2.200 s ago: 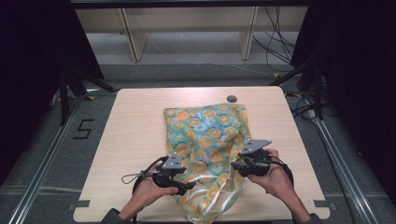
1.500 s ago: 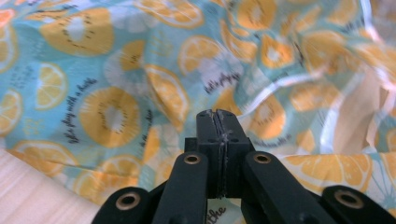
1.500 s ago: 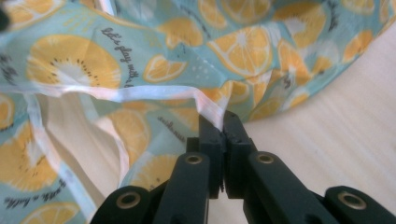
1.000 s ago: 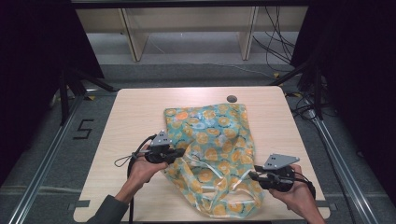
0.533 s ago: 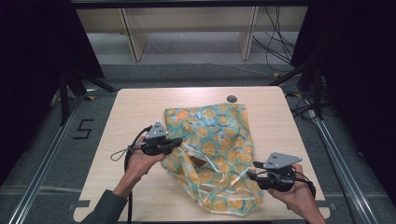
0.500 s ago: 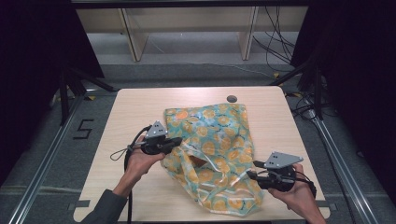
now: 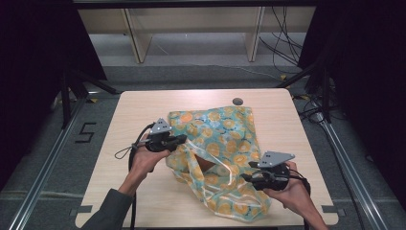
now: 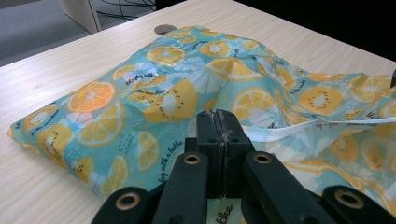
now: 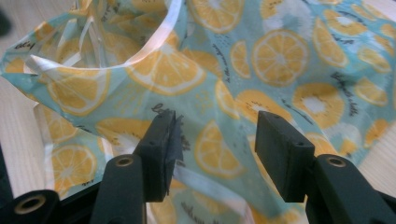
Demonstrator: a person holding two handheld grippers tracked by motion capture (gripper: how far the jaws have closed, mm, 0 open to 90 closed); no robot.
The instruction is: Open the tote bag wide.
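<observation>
Now bag [image 7: 225,143] between right tool [image 7: 246,171] jaws

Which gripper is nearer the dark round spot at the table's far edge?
Left. The left gripper sits mid-table, left of and nearer than the spot; the right gripper is far back by the near edge.

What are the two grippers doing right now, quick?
Left gripper: closed, pinching the white edge of the fruit-print bag.
Right gripper: open, jaws apart over the bag, holding nothing.
</observation>
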